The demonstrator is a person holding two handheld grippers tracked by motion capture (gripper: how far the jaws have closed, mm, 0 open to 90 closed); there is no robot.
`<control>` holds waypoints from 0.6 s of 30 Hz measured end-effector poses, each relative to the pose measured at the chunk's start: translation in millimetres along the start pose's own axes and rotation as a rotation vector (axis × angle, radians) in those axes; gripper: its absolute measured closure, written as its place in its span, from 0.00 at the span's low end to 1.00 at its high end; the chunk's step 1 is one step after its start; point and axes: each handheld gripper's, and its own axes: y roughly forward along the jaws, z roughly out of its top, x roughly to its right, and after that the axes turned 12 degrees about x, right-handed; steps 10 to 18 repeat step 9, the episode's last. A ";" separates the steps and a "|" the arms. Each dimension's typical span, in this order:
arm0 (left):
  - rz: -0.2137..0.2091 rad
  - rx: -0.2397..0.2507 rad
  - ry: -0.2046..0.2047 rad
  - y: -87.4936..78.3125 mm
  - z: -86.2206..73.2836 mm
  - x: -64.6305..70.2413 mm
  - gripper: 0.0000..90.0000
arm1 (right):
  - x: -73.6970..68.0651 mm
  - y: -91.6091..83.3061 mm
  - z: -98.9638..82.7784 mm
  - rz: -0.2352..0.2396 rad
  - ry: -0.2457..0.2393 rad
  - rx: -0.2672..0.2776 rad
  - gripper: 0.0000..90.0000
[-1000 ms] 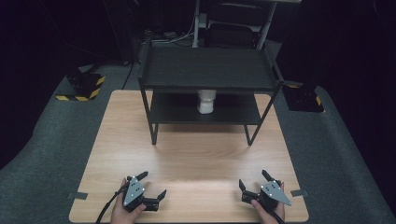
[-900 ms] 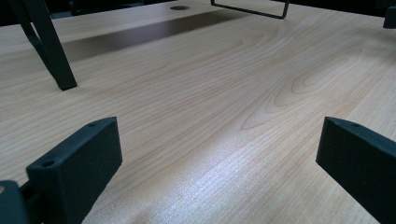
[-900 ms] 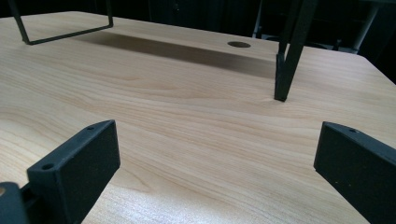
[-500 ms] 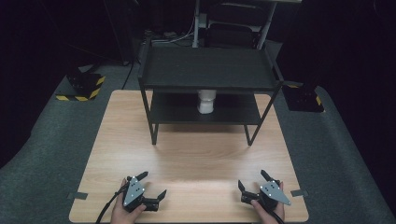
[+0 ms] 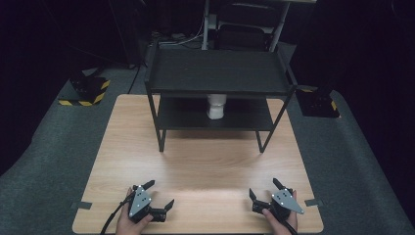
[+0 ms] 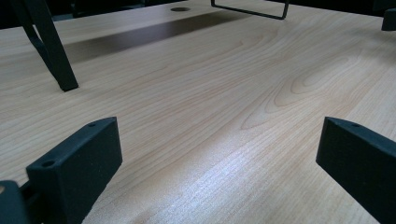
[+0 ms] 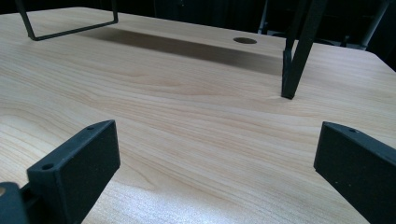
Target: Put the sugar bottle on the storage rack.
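Observation:
A black two-tier metal shelf (image 5: 218, 73) stands at the far half of the wooden table (image 5: 205, 161). A white cup (image 5: 216, 106) sits on its lower tier, partly hidden by the top tier. My left gripper (image 5: 159, 194) rests near the table's front left edge, open, with nothing between its jaws. My right gripper (image 5: 264, 188) rests near the front right edge, also open and empty. In the left gripper view a shelf leg (image 6: 51, 51) rises at the upper left. The right gripper view has another shelf leg (image 7: 299, 51) at the upper right.
Bare wood lies between the grippers and the shelf. Grey carpet (image 5: 49, 161) surrounds the table. Yellow-and-black striped blocks (image 5: 88, 90) sit on the floor at the back left and back right (image 5: 318, 103). A round hole (image 7: 245, 40) is in the tabletop beyond the shelf leg.

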 end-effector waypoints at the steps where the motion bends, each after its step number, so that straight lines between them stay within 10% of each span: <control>1: 0.000 0.000 -0.001 0.1 0.1 0.1 0.01 | -0.1 -0.1 -0.2 0.001 -0.002 0.001 0.00; 18: -0.009 -0.010 -0.008 1.6 1.7 -2.2 0.01 | -1.5 -1.1 -1.5 -0.008 0.002 0.009 0.00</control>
